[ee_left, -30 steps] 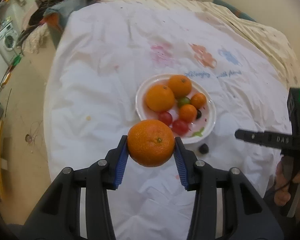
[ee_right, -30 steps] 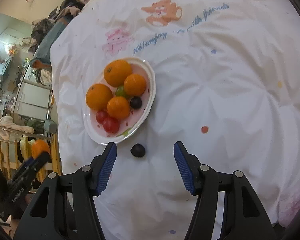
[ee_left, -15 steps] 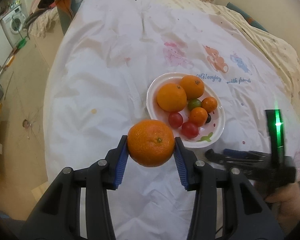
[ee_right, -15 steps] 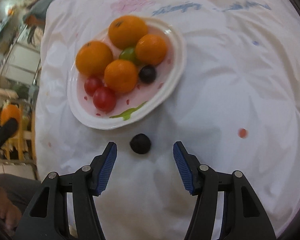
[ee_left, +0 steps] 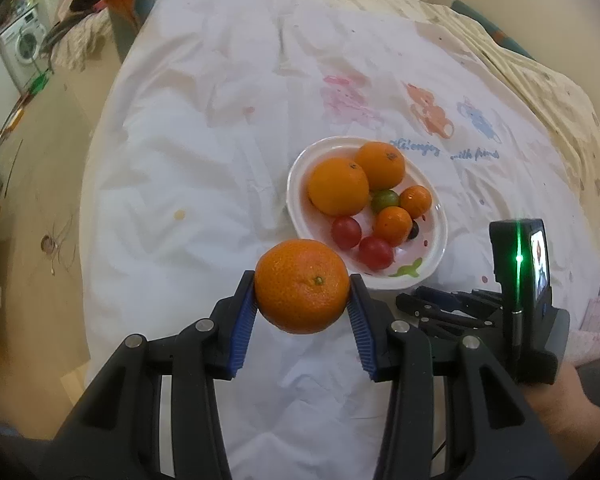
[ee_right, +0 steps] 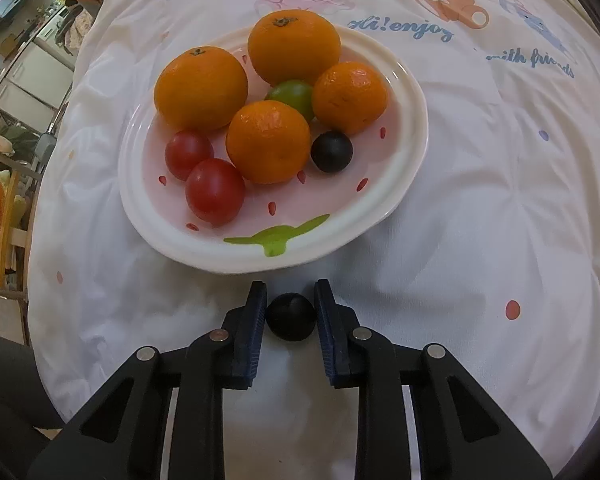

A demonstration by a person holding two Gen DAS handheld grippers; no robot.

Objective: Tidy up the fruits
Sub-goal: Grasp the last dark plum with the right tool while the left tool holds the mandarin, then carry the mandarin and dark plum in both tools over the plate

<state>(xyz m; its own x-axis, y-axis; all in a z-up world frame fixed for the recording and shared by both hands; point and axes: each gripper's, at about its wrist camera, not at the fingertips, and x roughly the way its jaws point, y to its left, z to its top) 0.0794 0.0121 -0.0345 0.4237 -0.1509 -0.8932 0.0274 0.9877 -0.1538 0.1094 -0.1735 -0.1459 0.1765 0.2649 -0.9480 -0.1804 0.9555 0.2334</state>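
My left gripper (ee_left: 302,300) is shut on an orange (ee_left: 302,285) and holds it in the air, near the front-left of the white plate (ee_left: 432,256). That plate (ee_right: 408,120) carries several oranges, two red tomatoes, a green fruit and a dark grape (ee_right: 331,151). In front of the plate a second dark grape (ee_right: 291,316) rests on the cloth, and my right gripper (ee_right: 291,312) is shut on it, blue pads touching both sides. From the left wrist view the right gripper (ee_left: 440,306) sits low by the plate's front rim, hiding that grape.
A white printed cloth (ee_left: 220,160) covers the round table, its left edge dropping to the floor (ee_left: 32,200). A washing machine (ee_left: 24,46) and piled clothes (ee_left: 100,4) stand far left. A cream quilted cover (ee_left: 540,80) lies at the back right.
My right gripper dropped toward the cloth, rolled, and closed its jaws onto the dark grape in front of the plate. The left gripper kept the orange and hardly moved.
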